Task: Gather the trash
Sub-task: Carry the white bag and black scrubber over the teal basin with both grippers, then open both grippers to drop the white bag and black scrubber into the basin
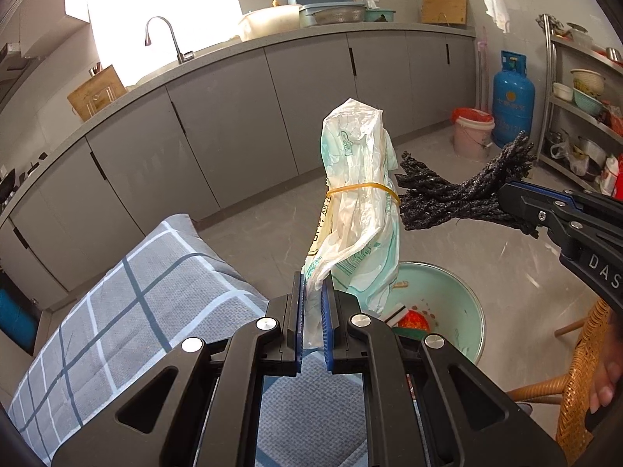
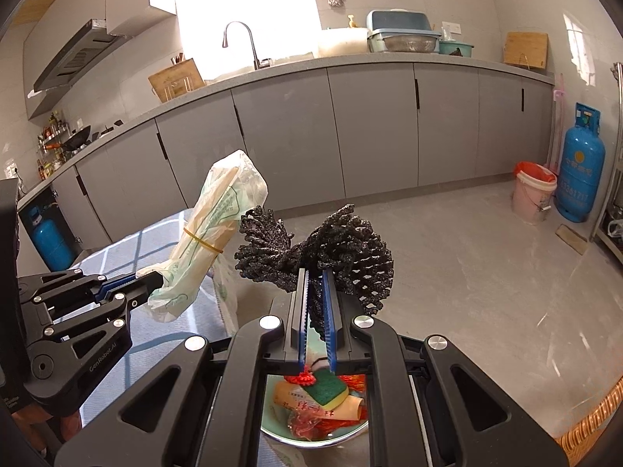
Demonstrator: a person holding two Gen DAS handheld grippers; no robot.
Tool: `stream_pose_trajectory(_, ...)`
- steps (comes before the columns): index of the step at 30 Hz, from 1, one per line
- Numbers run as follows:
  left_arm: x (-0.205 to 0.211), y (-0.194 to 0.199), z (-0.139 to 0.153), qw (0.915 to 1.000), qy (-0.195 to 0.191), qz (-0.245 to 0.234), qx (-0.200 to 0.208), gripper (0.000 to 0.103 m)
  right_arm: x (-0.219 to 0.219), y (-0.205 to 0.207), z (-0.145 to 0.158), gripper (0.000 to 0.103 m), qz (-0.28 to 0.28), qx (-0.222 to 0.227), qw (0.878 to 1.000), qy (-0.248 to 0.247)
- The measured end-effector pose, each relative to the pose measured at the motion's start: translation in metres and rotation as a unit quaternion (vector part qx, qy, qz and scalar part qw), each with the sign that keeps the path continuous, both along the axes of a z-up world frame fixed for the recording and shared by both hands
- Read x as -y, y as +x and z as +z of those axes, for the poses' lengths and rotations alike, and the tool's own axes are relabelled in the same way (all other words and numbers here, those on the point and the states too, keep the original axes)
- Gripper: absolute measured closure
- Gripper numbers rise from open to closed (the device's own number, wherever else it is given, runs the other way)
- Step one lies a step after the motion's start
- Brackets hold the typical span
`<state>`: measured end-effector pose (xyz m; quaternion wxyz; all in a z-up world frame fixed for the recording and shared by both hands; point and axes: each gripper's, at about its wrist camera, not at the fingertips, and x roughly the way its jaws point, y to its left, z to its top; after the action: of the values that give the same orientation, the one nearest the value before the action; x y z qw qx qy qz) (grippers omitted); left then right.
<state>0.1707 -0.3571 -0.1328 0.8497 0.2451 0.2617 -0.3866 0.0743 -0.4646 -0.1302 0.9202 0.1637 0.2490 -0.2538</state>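
Left wrist view looks forward and downward along its fingers [image 1: 300,311], close over the green bin [image 1: 463,292]. Right wrist view faces likewise, bin [image 2: 272,428] at six o'clock, apparently nearer. Both share the grey cabinets [image 1: 311,89] at twelve o'clock.

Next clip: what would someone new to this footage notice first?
Two raised handfuls of trash: the left hand-held gripper pinches a plastic bag bundle bound by a rubber band, and the right hand-held gripper clamps a black mesh scrubber. Below both sits a green bin already holding litter.
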Motion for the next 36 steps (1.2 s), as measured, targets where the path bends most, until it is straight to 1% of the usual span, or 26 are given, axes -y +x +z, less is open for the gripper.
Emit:
stream_pose_trajectory(6,0.015,0.003,-0.018,0.9998,0.015,-0.006,-0.009,0.094,0.01,0.008,-0.017,0.093,-0.004,-0.015,1.0,0.007)
stream_pose_trajectory(15,0.029,0.013,-0.036,0.9993,0.029,-0.008,-0.022,0.094,0.021,0.017,-0.035,0.093,-0.009,-0.03,0.999,0.018)
stream_pose_trajectory(25,0.038,0.017,-0.046,0.9985,0.041,-0.017,-0.031,0.094,0.024,0.03,-0.048,0.092,-0.006,-0.043,0.999,0.025)
stream_pose_trajectory(29,0.039,0.018,-0.05,0.9982,0.045,-0.019,-0.036,0.092,0.026,0.032,-0.055,0.09,-0.006,-0.044,0.999,0.027)
stream_pose_trajectory(30,0.04,0.018,-0.05,0.9982,0.045,-0.018,-0.036,0.088,0.027,0.033,-0.055,0.089,-0.009,-0.043,0.999,0.026)
stream_pose_trajectory(31,0.039,0.018,-0.05,0.9983,0.044,-0.017,-0.035,0.081,0.028,0.033,-0.057,0.078,-0.01,-0.042,0.999,0.029)
stream_pose_trajectory(32,0.038,0.018,-0.051,0.9983,0.045,-0.015,-0.034,0.073,0.029,0.032,-0.059,0.064,-0.012,-0.04,0.999,0.031)
stream_pose_trajectory(33,0.036,0.018,-0.05,0.9985,0.043,-0.012,-0.031,0.053,0.029,0.03,-0.06,0.057,-0.016,-0.037,0.999,0.031)
stream_pose_trajectory(34,0.033,0.018,-0.049,0.9989,0.04,-0.007,-0.024,0.04,0.029,0.028,-0.062,0.043,-0.02,-0.033,0.999,0.03)
stream_pose_trajectory(35,0.03,0.018,-0.048,0.9991,0.037,-0.003,-0.019,0.04,0.029,0.025,-0.063,0.04,-0.026,-0.032,0.999,0.03)
stream_pose_trajectory(36,0.028,0.018,-0.047,0.9991,0.037,-0.004,-0.021,0.04,0.029,0.022,-0.064,0.04,-0.032,-0.034,0.998,0.032)
